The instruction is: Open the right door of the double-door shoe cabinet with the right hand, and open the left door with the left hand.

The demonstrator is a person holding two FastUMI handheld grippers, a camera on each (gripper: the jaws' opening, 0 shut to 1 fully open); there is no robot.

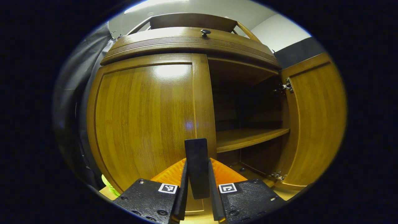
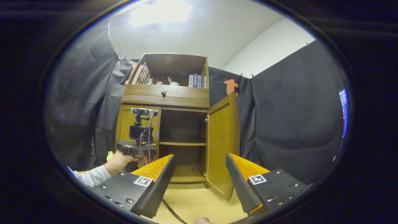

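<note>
The shoe cabinet (image 2: pixel 174 130) stands against the booth's black cloth wall on a pale yellowish floor (image 2: pixel 199 202). Its right door (image 2: pixel 222 143) is swung wide open, showing a dark interior with one wooden shelf (image 1: pixel 248 138) across the middle; hinges (image 1: pixel 287 85) show on the door's inner edge. The left door (image 1: pixel 146 121) is closed flat against the frame. The left gripper (image 1: pixel 196 169) is right up at that door, its fingers drawn narrow around a dark upright handle (image 1: pixel 196 161) near the door's inner edge; they appear to pinch it from both sides. In the right gripper view, a hand (image 2: pixel 119 161) in a light sleeve holds that gripper at the cabinet's left front. The right gripper (image 2: pixel 199 174) hangs back from the cabinet, fingers spread wide with nothing between them. A drawer with a small dark knob (image 1: pixel 205 32) sits above the doors.
</note>
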